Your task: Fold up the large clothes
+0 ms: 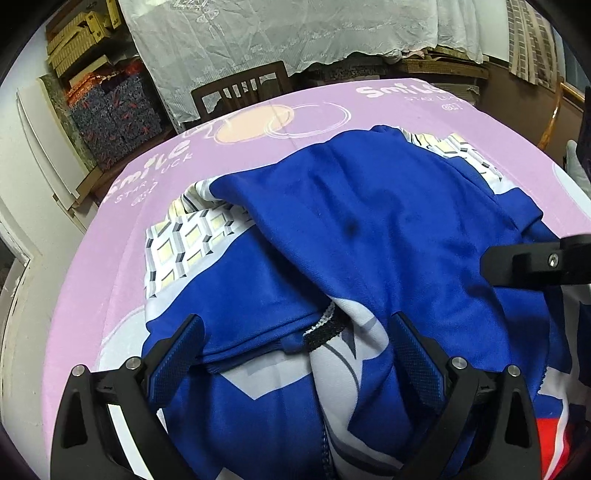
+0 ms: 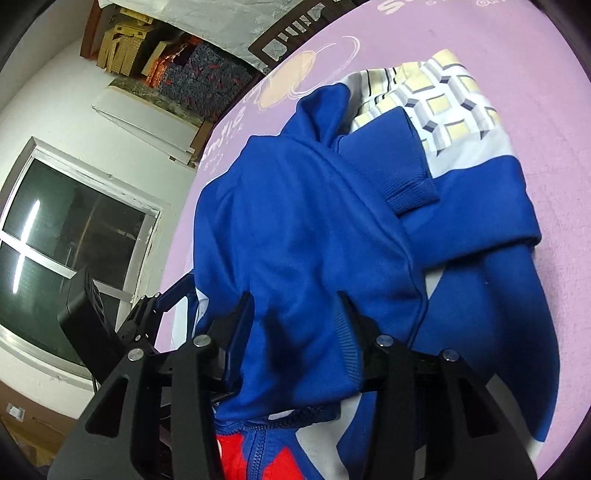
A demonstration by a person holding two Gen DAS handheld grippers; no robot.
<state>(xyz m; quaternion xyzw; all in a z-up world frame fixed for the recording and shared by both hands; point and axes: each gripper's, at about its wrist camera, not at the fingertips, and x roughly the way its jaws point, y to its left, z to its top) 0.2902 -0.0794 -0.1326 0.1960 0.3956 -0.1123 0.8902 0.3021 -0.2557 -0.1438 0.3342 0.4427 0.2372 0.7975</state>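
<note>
A blue jacket point(image 1: 369, 221) with white, red and checkered yellow-grey panels lies bunched on the pink cloth-covered table point(image 1: 122, 236). It also shows in the right wrist view point(image 2: 306, 221). My left gripper point(image 1: 295, 332) is open, its jaws wide apart over the jacket's near part by the zipper and black collar band. My right gripper point(image 2: 295, 306) is open, with a blue fold of the jacket lying between its fingers. The right gripper's finger shows at the right edge of the left wrist view point(image 1: 524, 262). The left gripper shows at the left in the right wrist view point(image 2: 162, 306).
A dark wooden chair point(image 1: 240, 88) stands behind the table's far edge, under a white lace cloth point(image 1: 258, 33). Stacked boxes and patterned fabric point(image 1: 110, 107) fill shelves at the left. A window point(image 2: 66, 251) is in the wall to the left.
</note>
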